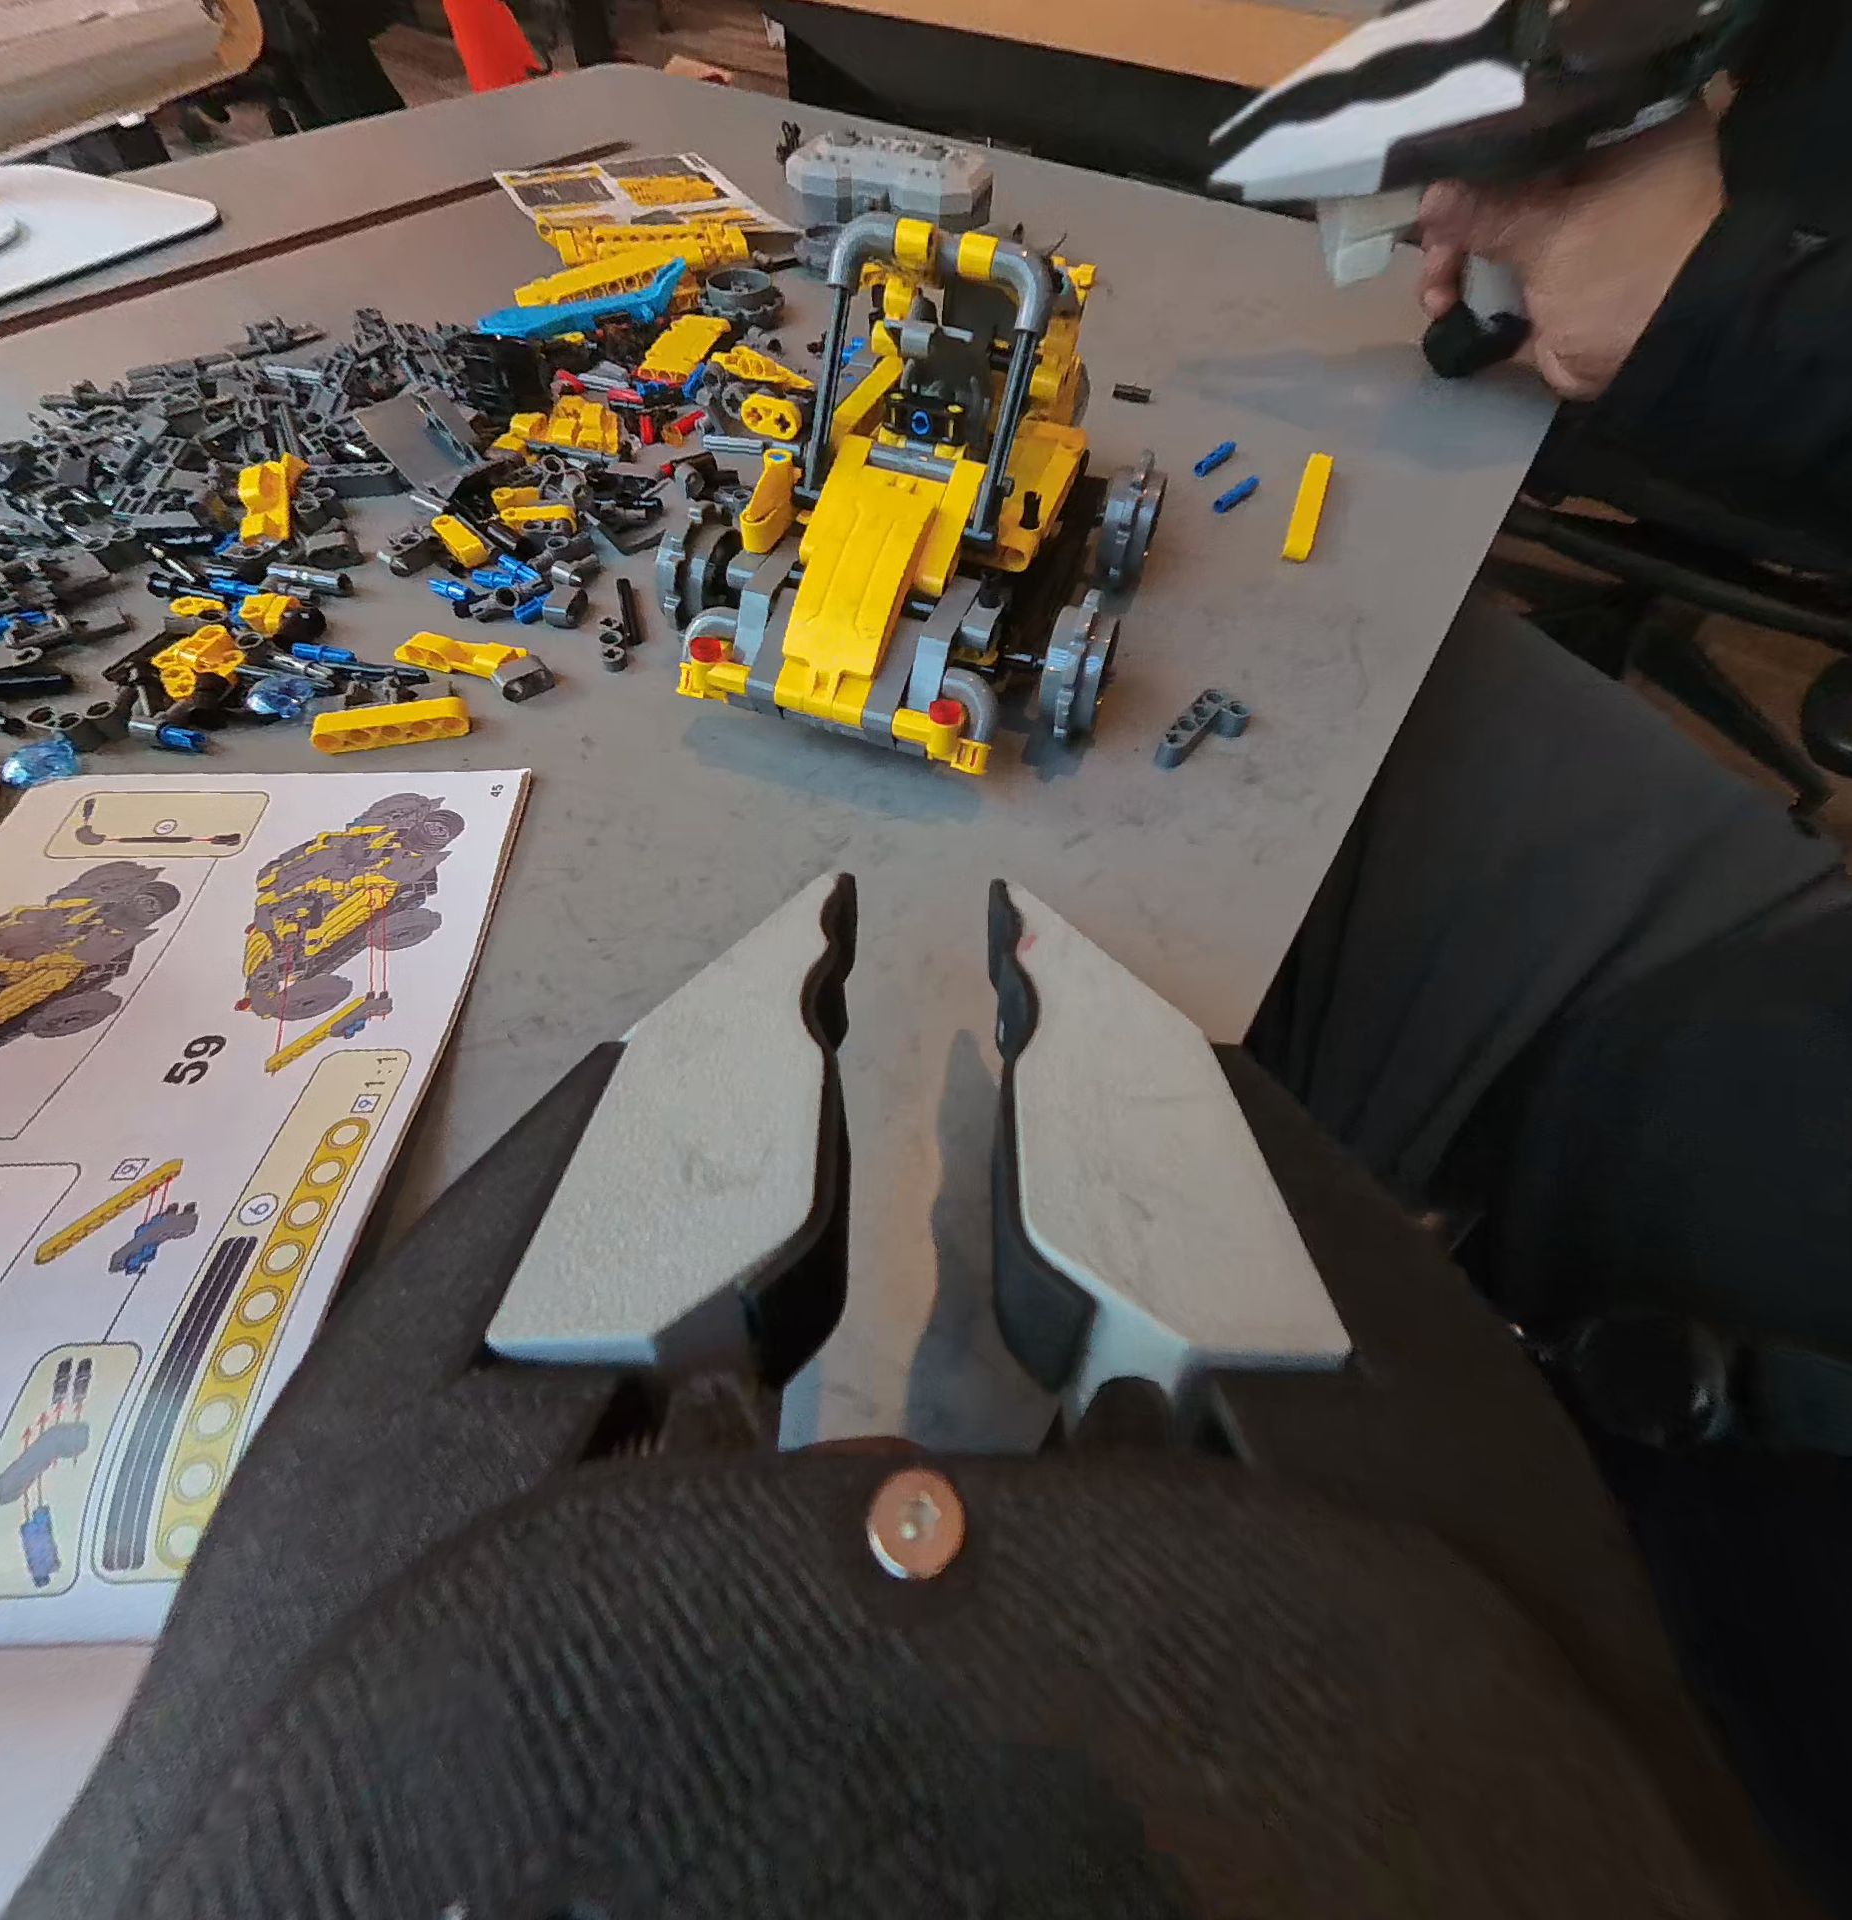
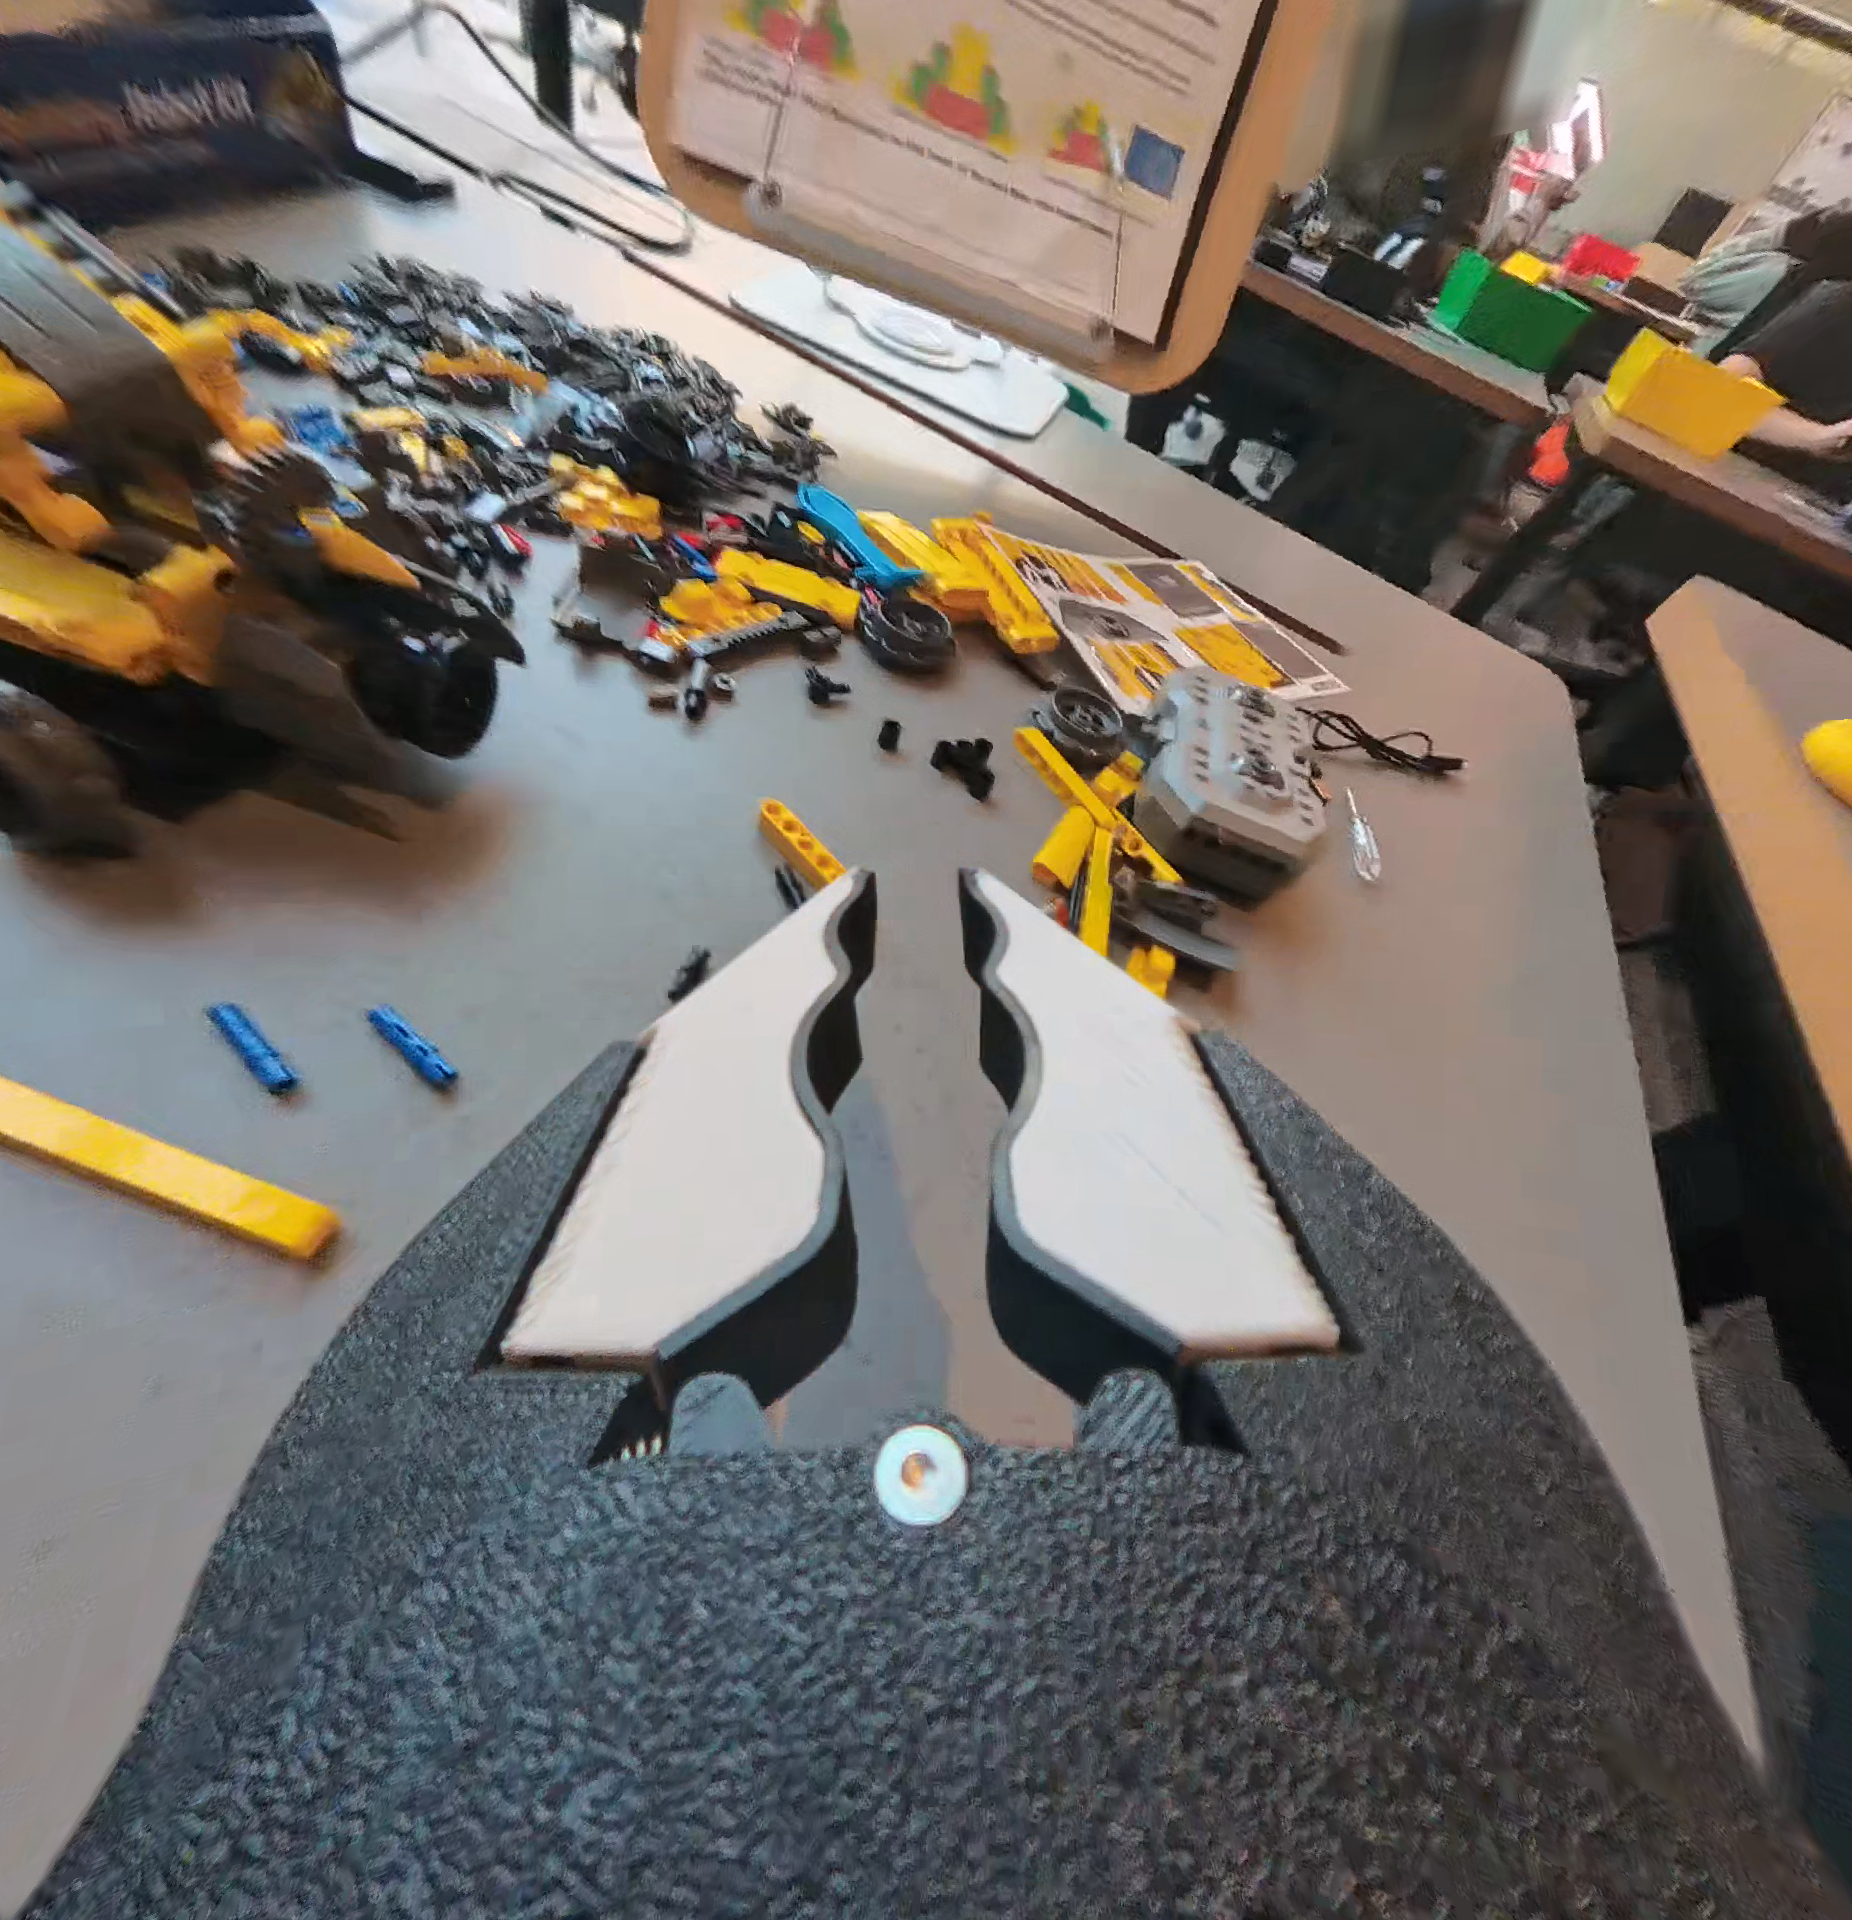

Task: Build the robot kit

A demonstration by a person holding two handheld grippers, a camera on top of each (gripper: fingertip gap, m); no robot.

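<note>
A: Left claw (image 1: 922, 904): jaws parted a little, nothing between them, hovering over bare grey tabletop (image 1: 631, 831) near its front edge. White instruction booklet (image 1: 226, 1039) just beside it on its left.

B: Right claw (image 2: 917, 894)?

A: Same, a narrow gap and empty, low over the tabletop. Nearest are a short yellow holed beam (image 2: 800, 840) by its left tip and a small cluster of yellow beams (image 2: 1093, 862) by its right tip. Grey battery box with black cable (image 2: 1228, 769) just past those.

B: Farther out?

A: Yellow-and-grey brick-built vehicle (image 1: 891, 520), upright, centre of the tabletop. Big loose pile of black, grey and yellow parts (image 1: 278, 499) to its left.

B: Handling advice?

A: Judgement only: small pins want a centred pinch from straight above, with neighbours left alone.

B: Counts?

A: Two blue pins (image 2: 252, 1044), one long flat yellow strip (image 2: 153, 1164), one grey angled beam (image 1: 1202, 722), all lying apart. Pile too dense to count.
</note>
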